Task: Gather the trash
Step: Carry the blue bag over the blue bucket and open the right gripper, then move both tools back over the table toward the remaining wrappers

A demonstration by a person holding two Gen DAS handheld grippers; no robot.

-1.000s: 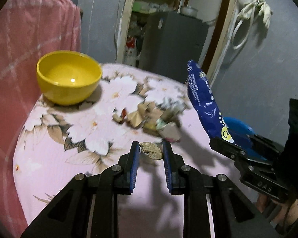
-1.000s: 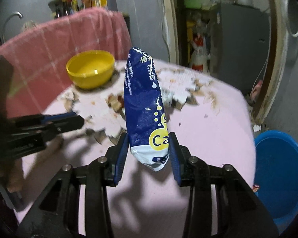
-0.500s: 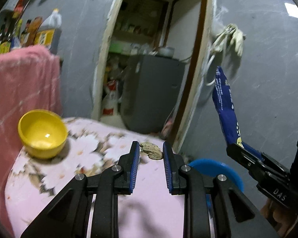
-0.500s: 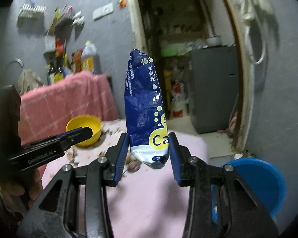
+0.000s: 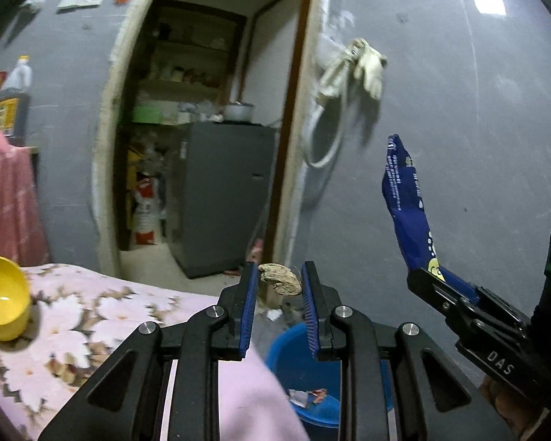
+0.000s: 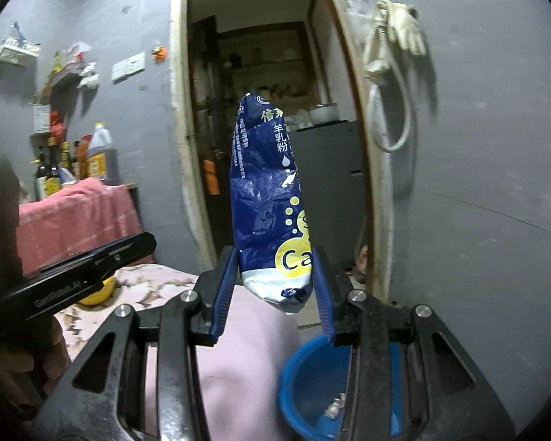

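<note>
My left gripper [image 5: 278, 282] is shut on a small brown nutshell scrap [image 5: 280, 280] and holds it in the air above the blue basin [image 5: 297, 367], which has a few scraps inside. My right gripper [image 6: 275, 279] is shut on a blue and white snack bag [image 6: 272, 205] standing upright between its fingers, above and left of the basin [image 6: 312, 389]. The bag also shows in the left wrist view [image 5: 407, 205], to the right of my left gripper.
The pink floral table [image 5: 103, 316] lies low left with a yellow bowl [image 5: 2, 297] on it. A doorway with a grey fridge [image 5: 220, 198] is ahead. A grey wall with a hanging hose and gloves [image 5: 349, 73] is right.
Both grippers have lifted from the table and swung right, holding their loads, so the basin now lies below them. The trash pile on the table has dropped out of view.
</note>
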